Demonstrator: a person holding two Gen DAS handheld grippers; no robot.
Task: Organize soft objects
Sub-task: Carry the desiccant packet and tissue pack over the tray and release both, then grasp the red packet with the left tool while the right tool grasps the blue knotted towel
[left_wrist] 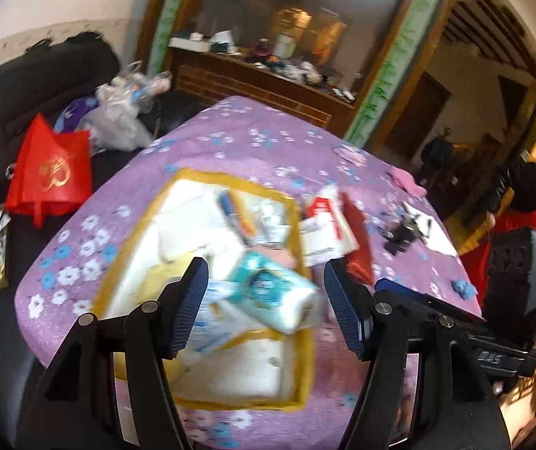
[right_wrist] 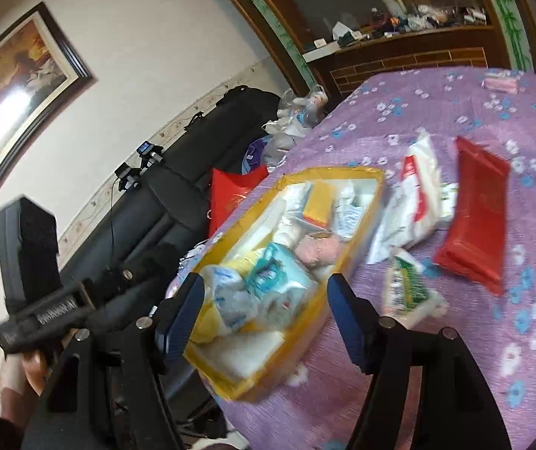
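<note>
Indoors, a purple floral cloth (left_wrist: 268, 142) covers the counter; both grippers' fingers (left_wrist: 193, 300) (right_wrist: 347, 322) gape apart above a yellow-rimmed box (right_wrist: 354, 225), red packet (right_wrist: 474, 225) alongside.

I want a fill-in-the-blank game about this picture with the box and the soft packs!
1. The box holding the soft packs has walls coloured ____.
2. The flat pack lying outside the box is coloured ____.
3. The floral cloth under the box is mostly ____.
4. The left gripper and the right gripper both have their fingers ____, holding nothing.

Missing words: yellow; red; purple; open
</note>
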